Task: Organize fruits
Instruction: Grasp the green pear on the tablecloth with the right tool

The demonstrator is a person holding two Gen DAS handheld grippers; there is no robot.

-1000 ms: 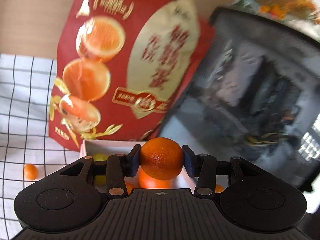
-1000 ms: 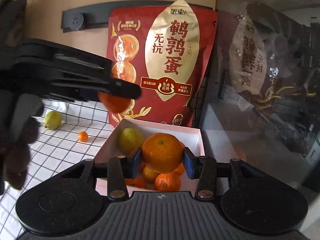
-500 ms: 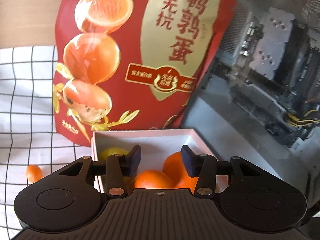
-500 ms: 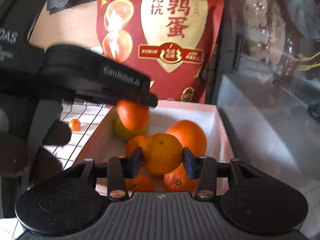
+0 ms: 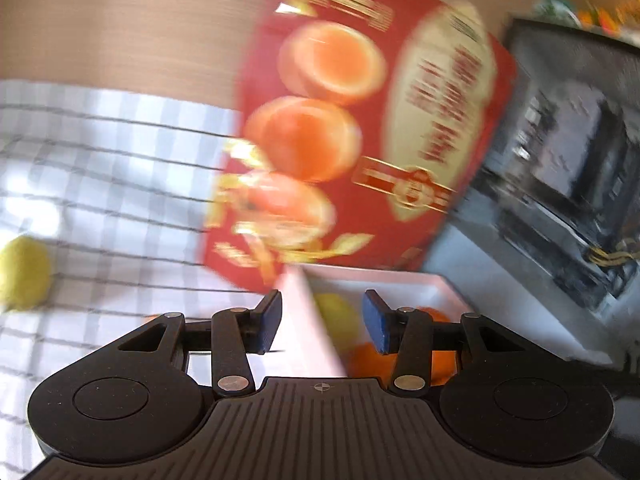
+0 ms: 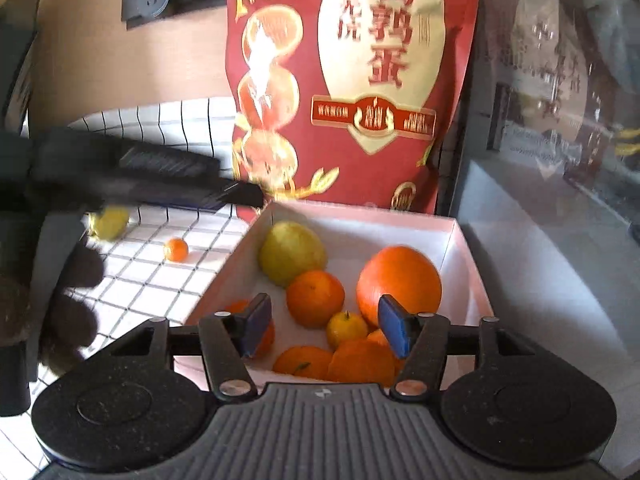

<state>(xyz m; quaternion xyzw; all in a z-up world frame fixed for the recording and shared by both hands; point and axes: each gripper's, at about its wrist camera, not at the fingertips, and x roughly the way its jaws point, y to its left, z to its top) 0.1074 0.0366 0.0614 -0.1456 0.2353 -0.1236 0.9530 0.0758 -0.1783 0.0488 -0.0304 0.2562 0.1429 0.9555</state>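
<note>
Both grippers empty over the fruit box

The right gripper (image 6: 323, 326) has its jaws wide apart, holding nothing, above the box (image 6: 352, 216) of oranges and a pear (image 6: 290, 252). The left gripper (image 5: 320, 318), jaws also apart and empty, hangs over the box's left wall. A kumquat (image 6: 176, 249) and a second pear (image 5: 24, 274) lie left on the bench.

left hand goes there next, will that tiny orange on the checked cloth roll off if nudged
Probably: the tiny orange is round and lies loose on the flat checked cloth, with nothing touching it. It looks small against the open left gripper, so close gently.
</note>
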